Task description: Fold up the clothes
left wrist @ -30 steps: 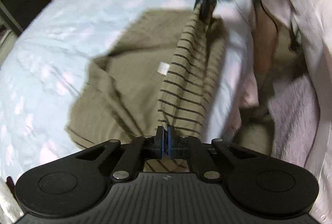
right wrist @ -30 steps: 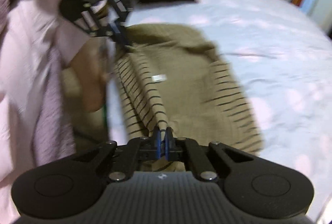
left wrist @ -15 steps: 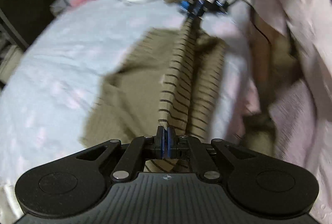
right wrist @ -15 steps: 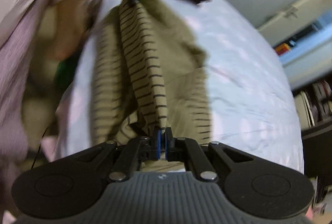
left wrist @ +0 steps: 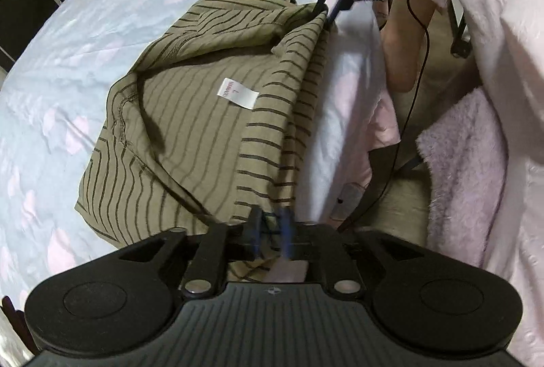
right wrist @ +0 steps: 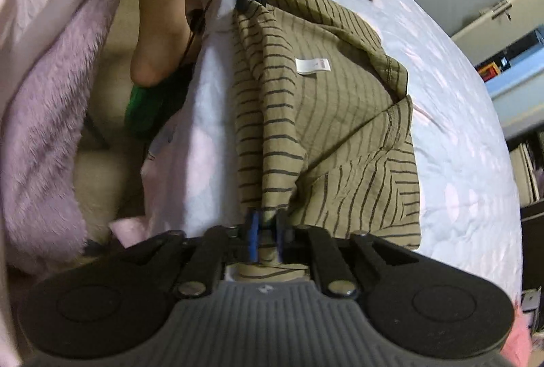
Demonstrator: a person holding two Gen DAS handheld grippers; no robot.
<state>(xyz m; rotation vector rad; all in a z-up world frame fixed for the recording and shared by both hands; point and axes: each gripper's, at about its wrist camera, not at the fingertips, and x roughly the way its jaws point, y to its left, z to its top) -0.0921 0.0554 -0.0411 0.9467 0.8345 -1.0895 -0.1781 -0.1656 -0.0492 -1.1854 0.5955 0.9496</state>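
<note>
The olive striped shirt [left wrist: 190,129] lies across the middle of both frames on the pale blue bedsheet [left wrist: 68,37], its white label [left wrist: 238,94] facing up — half a second ago it hung taut and lifted between the grippers, now most of it rests flat. The left gripper [left wrist: 272,227] at bottom centre has parted slightly, with the near edge of cloth between its fingers. The right gripper [right wrist: 265,231] likewise stands slightly open around a fold — earlier both were pinched shut.
</note>
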